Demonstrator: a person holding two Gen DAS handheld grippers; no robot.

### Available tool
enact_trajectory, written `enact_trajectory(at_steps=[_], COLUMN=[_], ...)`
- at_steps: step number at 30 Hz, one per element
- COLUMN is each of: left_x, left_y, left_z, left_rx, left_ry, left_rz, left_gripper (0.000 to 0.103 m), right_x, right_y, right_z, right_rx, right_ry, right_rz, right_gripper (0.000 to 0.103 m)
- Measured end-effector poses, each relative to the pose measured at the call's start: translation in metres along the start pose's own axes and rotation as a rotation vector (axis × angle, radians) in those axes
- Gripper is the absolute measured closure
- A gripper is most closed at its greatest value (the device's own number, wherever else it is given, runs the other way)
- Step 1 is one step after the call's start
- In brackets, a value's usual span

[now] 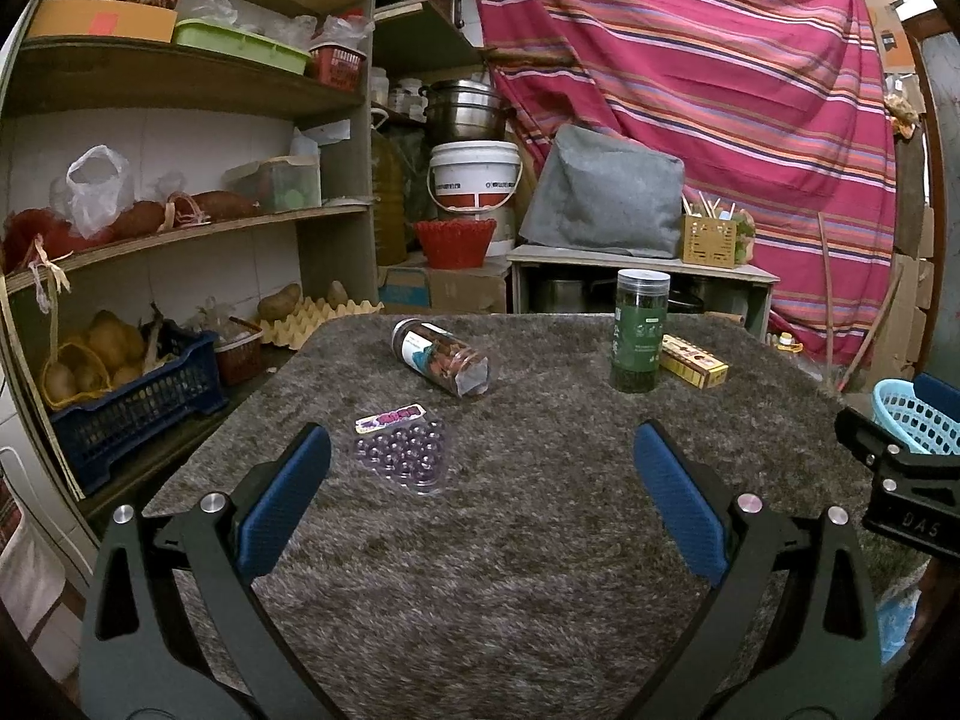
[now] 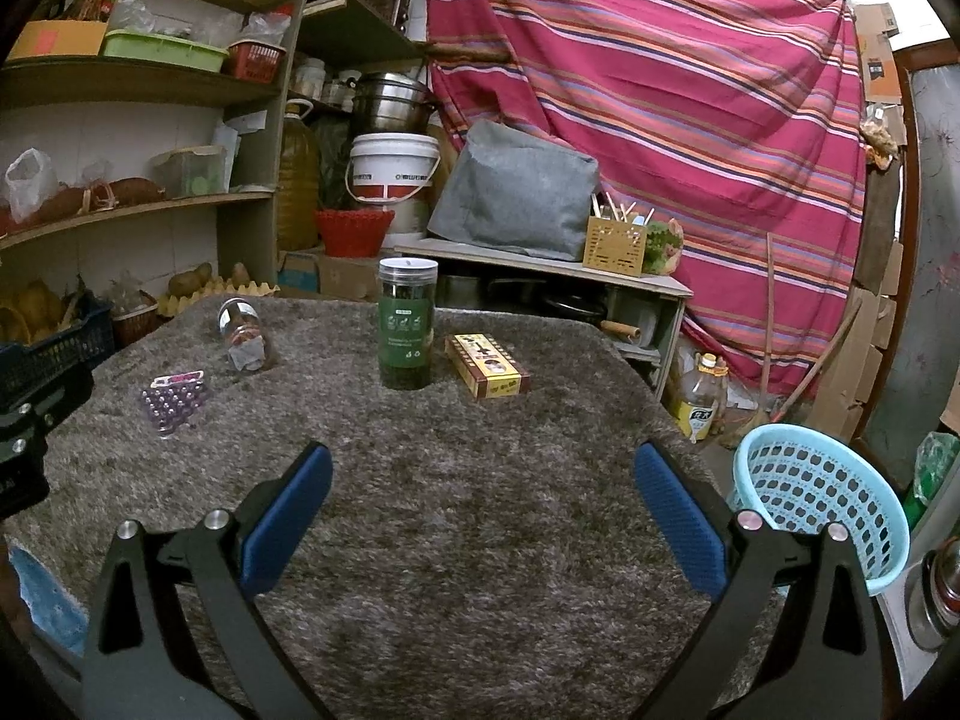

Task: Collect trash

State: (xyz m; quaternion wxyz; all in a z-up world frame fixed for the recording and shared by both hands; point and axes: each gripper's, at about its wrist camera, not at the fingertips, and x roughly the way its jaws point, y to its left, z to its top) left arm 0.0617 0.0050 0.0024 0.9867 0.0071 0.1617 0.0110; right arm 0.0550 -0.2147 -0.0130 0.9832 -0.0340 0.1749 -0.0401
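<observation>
A home storeroom: ahead-left, shelves [image 1: 180, 222] of potatoes [image 1: 279, 302] and baskets, stacked pots [image 1: 465, 108], an oil jug [image 2: 297, 180].

Green jar [image 2: 406, 324] upright, clear jar [image 1: 441, 357] tipped over, purple blister pack [image 1: 399, 450] flat, yellow box [image 2: 487, 366] beside green jar, blue basket [image 2: 822, 498] off table edge.

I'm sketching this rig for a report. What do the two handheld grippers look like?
Both match: the left gripper and right gripper have black angular linkage arms with round silver pivot bolts and two blue textured finger pads. The right gripper's black body shows embossed letters "DAS".
</observation>
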Motion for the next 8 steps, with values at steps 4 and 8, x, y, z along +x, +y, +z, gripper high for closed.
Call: enact_trajectory(at_steps=[4, 8], left_x=[0.0033, 0.0074], left_y=[0.0018, 0.0050], left_z=[-0.0014, -0.0025], left_rx=[-0.010, -0.023], left_ry=[0.012, 0.027], left_rz=[-0.007, -0.013], left_gripper=[0.005, 0.005], right_x=[0.0009, 0.0008], right_y=[0.0006, 0.0023], right_z=[0.0006, -0.0013], right_rx=[-0.001, -0.006], right_ry=[0.004, 0.012], right_rz=[0.002, 0.004], right_gripper=[0.004, 0.004])
